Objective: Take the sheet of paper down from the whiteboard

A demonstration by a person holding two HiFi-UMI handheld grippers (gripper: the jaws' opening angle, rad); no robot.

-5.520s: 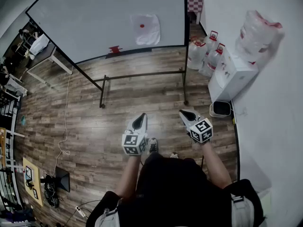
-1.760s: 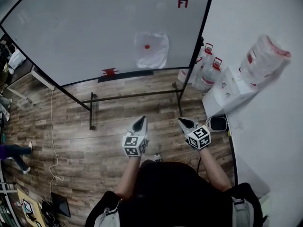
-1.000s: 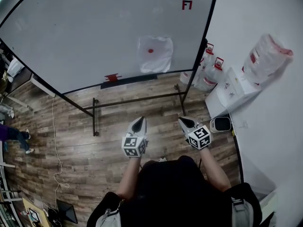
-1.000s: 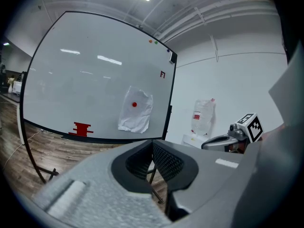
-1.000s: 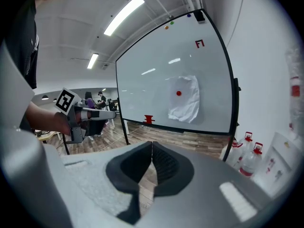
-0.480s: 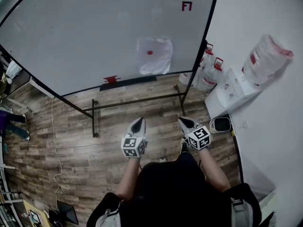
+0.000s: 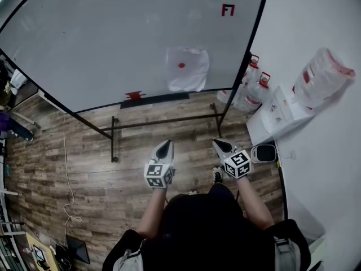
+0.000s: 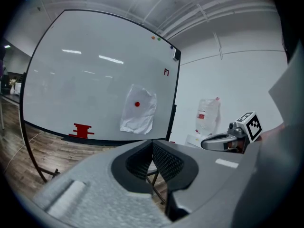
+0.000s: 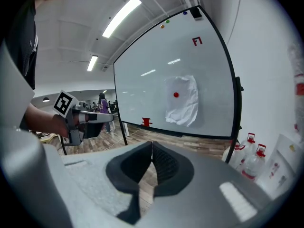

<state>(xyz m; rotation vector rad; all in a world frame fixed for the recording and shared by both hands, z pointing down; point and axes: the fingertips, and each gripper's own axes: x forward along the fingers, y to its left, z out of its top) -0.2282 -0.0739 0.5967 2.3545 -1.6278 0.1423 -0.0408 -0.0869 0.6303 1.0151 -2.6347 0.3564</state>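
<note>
Approach step: the left gripper (image 7: 164,145) and right gripper (image 7: 221,144), closed and empty at lower centre, likely must next reach the upper-centre sheet of paper (image 7: 187,72) and open.

Three views toward whiteboard (image 7: 101,44) (head's steeply downward)

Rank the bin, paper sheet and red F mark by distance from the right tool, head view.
1. Bin: on the floor, just right of the right tool.
2. Sheet of paper: ahead, on the whiteboard.
3. Red F mark: higher up the board.
</note>
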